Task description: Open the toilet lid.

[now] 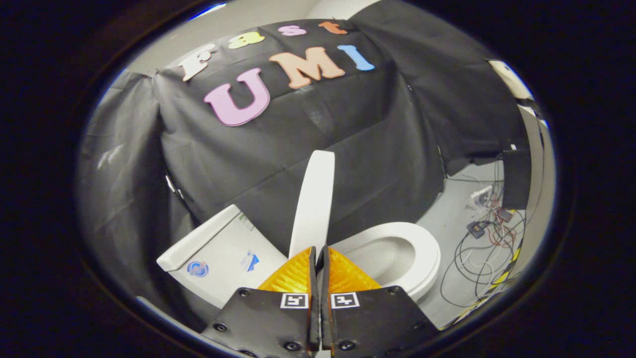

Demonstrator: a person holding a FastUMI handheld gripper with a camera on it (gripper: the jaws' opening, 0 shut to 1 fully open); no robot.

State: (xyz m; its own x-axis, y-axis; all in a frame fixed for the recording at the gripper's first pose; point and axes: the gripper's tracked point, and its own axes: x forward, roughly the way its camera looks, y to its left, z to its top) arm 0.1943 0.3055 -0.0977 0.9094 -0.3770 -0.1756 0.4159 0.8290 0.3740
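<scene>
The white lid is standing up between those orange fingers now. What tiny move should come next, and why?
Probably tip the lid a little further back toward the tank, then let go. The lid stands nearly upright, seen edge-on, with the seat and bowl already uncovered, and the gripper looks closed on its lower edge. Released now, it might fall forward instead of resting against the tank.

Tank (218, 246): 2 stickers (198, 268), blue logos, txt unreadable. Gripper (316, 249): b/w square marker (294, 300) per finger, no txt; fingers were closed, lid (315, 199) just ahead.

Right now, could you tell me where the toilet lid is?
The toilet lid stands raised edge-on just beyond the gripper, between the tank and the seat.
</scene>
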